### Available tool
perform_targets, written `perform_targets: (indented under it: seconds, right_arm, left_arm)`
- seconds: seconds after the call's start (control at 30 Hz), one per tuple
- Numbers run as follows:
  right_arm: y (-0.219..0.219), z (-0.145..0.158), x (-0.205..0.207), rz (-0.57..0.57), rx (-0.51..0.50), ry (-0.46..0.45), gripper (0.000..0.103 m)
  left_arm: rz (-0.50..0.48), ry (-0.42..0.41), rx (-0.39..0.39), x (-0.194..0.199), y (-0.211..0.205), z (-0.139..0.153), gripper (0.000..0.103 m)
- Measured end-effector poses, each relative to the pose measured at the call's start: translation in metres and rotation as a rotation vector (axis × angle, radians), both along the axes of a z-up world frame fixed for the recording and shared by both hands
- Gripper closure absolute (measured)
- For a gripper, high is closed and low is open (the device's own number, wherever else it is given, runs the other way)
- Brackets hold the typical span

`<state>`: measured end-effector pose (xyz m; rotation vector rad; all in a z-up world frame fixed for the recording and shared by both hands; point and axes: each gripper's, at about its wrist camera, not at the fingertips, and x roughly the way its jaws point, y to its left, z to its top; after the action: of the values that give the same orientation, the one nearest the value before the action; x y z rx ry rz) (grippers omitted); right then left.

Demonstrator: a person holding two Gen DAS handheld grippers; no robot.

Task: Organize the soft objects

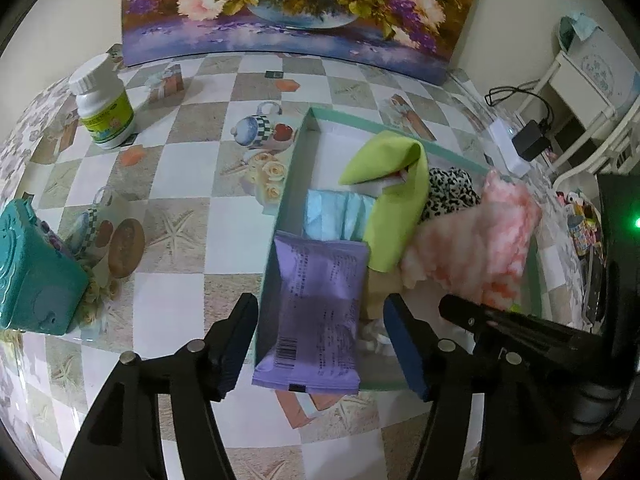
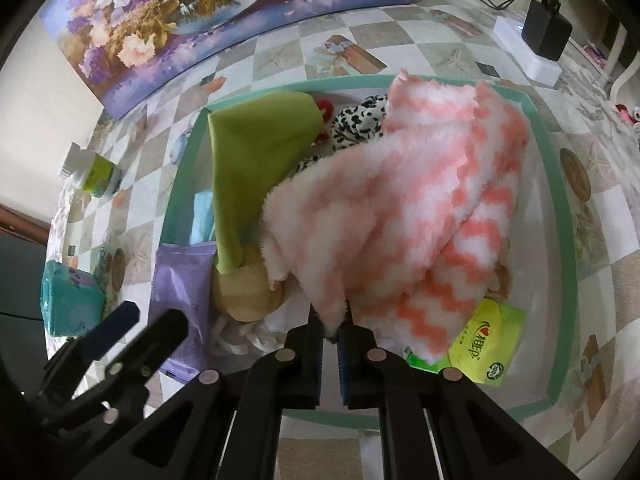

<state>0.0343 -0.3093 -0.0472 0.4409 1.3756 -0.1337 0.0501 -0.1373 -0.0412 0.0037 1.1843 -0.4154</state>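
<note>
my right gripper [image 2: 330,330] is pinching a corner of the pink-and-white fluffy towel [image 2: 408,200], its two fingers pressed close on the fabric. the rest of the towel fans out ahead of the fingertips and drapes over the middle and right of the teal-rimmed box [image 2: 558,184], covering much of what lies inside. from the left wrist view the same towel [image 1: 480,240] shows as a raised heap at the right side of the box [image 1: 304,128].

my left gripper [image 1: 320,340] is spread wide, with nothing between its fingers. the purple tissue pack [image 1: 316,312] lies right in the gap between them, leaning over the near left wall of the box with its barcode end toward me; i can't tell whether either finger touches it. in the right wrist view the pack [image 2: 180,296] sits at the box's near left corner, just beside the left gripper's fingers [image 2: 116,324].

also in the box: a lime green cloth [image 2: 256,168] draped along the left side, a pale blue packet [image 1: 340,216] under it, a black-and-white spotted fabric [image 2: 356,120] at the far end, a tan plush piece [image 2: 240,292] next to the purple pack, and a green-yellow sachet [image 2: 484,344] near the front right, partly under the towel.

outside on the checkered tablecloth [image 1: 180,184] stand a white bottle with a green label [image 1: 104,108] and a teal case [image 1: 36,272], both well left of the box.
</note>
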Motion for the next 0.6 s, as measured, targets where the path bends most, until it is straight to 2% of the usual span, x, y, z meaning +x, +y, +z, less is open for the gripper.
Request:
perform_targets:
  seconds: [0.07, 0.2, 0.23, 0.3, 0.4, 0.57, 0.6]
  right_arm:
    - [0.001, 0.001, -0.001, 0.004, -0.008, 0.003, 0.09]
    - [0.005, 0.004, -0.001, 0.007, -0.033, 0.005, 0.064]
    - [0.005, 0.004, -0.002, 0.005, -0.042, 0.005, 0.053]
    - [0.006, 0.007, -0.004, 0.002, -0.061, 0.005, 0.043]
    - [0.009, 0.01, -0.006, 0.01, -0.07, -0.001, 0.038]
    - [0.016, 0.011, -0.012, 0.022, -0.096, -0.008, 0.025]
    - [0.017, 0.012, -0.013, 0.023, -0.102, -0.009, 0.018]
  left_arm:
    - [0.022, -0.004, -0.003, 0.002, 0.005, 0.002, 0.035]
    - [0.074, -0.017, 0.013, 0.006, 0.015, 0.005, 0.02]
    - [0.085, -0.019, 0.017, 0.007, 0.018, 0.005, 0.019]
    - [0.107, -0.022, 0.027, 0.008, 0.024, 0.006, 0.016]
    - [0.137, -0.032, 0.06, 0.009, 0.031, 0.005, 0.007]
    - [0.198, -0.05, 0.121, 0.009, 0.046, 0.003, 0.002]
    - [0.207, -0.052, 0.136, 0.008, 0.048, 0.002, 0.002]
